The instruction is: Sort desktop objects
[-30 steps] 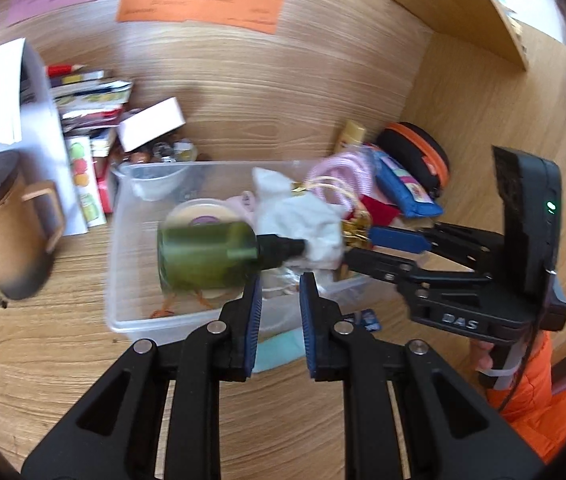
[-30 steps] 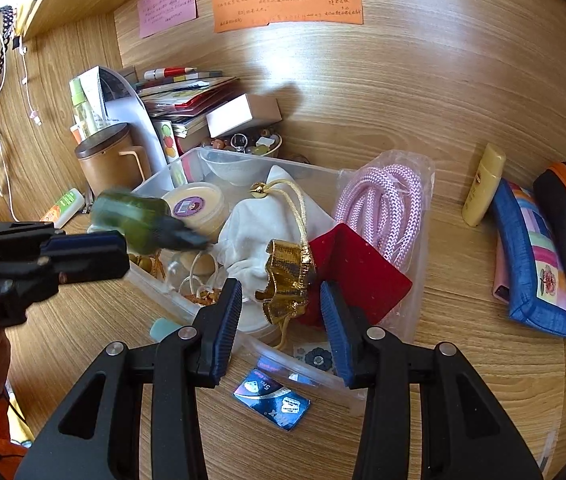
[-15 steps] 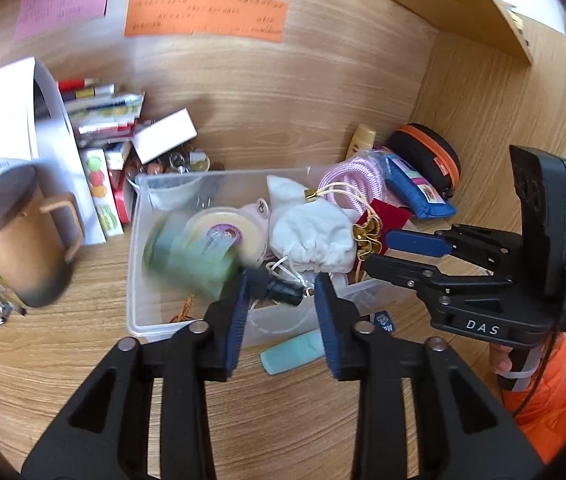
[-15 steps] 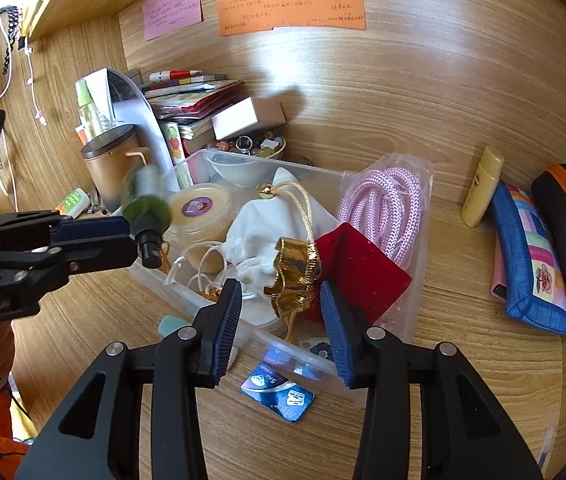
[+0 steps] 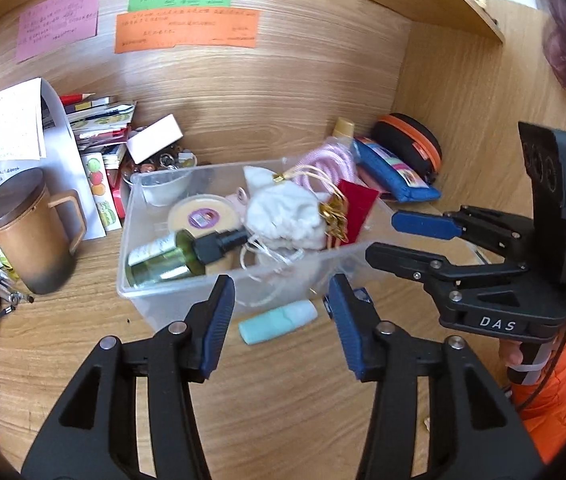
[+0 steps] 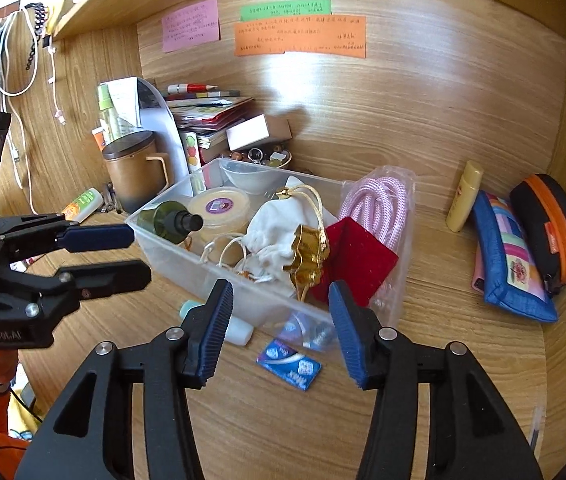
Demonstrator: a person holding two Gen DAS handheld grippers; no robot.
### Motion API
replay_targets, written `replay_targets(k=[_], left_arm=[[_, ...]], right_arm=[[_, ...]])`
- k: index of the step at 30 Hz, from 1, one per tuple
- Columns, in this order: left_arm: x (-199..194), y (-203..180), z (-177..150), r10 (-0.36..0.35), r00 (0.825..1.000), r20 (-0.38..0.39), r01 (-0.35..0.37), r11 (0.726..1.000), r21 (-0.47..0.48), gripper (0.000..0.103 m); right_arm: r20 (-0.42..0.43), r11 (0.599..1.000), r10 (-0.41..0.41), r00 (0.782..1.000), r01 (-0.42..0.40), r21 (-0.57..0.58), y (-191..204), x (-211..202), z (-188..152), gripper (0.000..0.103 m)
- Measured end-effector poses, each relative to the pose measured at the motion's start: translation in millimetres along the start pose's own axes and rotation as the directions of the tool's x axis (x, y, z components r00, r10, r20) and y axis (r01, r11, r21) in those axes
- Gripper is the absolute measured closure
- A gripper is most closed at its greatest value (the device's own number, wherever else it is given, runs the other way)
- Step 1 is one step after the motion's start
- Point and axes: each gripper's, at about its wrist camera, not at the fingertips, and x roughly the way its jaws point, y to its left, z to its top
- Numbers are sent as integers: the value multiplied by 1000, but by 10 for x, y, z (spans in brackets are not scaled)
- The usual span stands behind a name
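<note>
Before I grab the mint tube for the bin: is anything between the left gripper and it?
Nothing visible does. The left gripper is open, and the mint tube lies on the desk between its fingers, just outside the clear bin's front wall.

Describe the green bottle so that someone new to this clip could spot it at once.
Find the clear plastic bin in the middle of the wooden desk. The green bottle lies on its side in the bin's near-left corner, the only dark green glass item, with a black cap pointing toward the white pouch.
</note>
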Motion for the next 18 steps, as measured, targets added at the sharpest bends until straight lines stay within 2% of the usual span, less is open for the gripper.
replay_targets(k=[8, 18], left_arm=[[-132, -203, -313, 27, 1000, -9, -27, 1000, -13, 37], [-190, -405, -789, 34, 998, -58, -38, 998, -59, 34]], right_arm=[[-16, 1000, 21, 1000, -21, 15, 131, -235, -369, 54], [-90, 993, 109, 990, -113, -40, 416, -395, -1032, 53]])
